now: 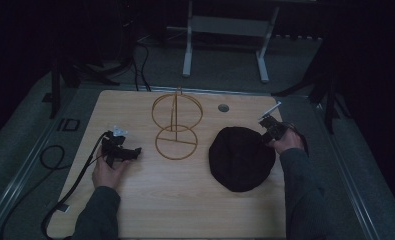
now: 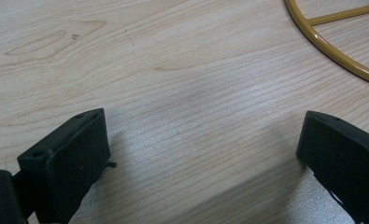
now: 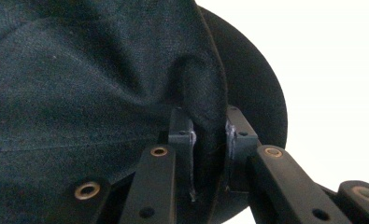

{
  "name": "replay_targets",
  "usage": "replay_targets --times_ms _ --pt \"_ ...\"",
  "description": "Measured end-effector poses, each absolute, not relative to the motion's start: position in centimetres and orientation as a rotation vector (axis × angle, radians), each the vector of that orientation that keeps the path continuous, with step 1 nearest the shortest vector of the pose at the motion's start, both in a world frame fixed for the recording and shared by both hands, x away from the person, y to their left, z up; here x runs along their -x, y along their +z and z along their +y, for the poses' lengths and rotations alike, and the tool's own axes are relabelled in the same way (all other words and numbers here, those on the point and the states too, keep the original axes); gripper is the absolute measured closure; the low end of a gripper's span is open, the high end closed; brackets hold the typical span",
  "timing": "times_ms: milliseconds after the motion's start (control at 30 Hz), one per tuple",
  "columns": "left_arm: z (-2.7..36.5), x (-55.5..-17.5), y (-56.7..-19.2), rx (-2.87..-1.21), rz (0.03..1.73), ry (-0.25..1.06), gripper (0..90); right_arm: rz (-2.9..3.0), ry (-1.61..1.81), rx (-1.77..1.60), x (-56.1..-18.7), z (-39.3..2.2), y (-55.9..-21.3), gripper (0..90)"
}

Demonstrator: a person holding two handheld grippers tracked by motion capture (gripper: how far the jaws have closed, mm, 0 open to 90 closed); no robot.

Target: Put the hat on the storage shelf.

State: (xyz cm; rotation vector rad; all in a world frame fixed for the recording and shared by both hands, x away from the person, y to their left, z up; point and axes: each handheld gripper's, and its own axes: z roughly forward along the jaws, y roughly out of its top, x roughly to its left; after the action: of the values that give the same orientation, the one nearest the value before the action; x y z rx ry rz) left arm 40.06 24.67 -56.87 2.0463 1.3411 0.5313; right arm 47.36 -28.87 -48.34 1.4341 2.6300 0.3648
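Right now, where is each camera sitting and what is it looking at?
High view: above the person's side, facing down at the table; forearms, both hands show.
Left gripper view: on the left tool, facing tabletop; open jaws show.
Right gripper view: on the right tool, pinching the black hat.
Shared: hat; gold wire stand.

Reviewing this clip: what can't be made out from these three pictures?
- High view, dim light: the black hat reads as a dark blob; brim and crown cannot be told apart.
- Right gripper view: the right gripper pinches a fold of hat fabric; the table beyond is washed out white.
- Left gripper view: the gold wire stand is cut off by the frame edge.
- High view: the left gripper is too small and dark to read its jaws.
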Motion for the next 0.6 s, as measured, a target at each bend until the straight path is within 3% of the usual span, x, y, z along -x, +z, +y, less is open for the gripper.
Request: replay_targets --times_ms 600 --pt "24.7 -40.1 -56.9 -2.047 1.341 0.531 2.1 2.713 0.287 -1.428 -48.9 -27.4 -46.8 77.5"
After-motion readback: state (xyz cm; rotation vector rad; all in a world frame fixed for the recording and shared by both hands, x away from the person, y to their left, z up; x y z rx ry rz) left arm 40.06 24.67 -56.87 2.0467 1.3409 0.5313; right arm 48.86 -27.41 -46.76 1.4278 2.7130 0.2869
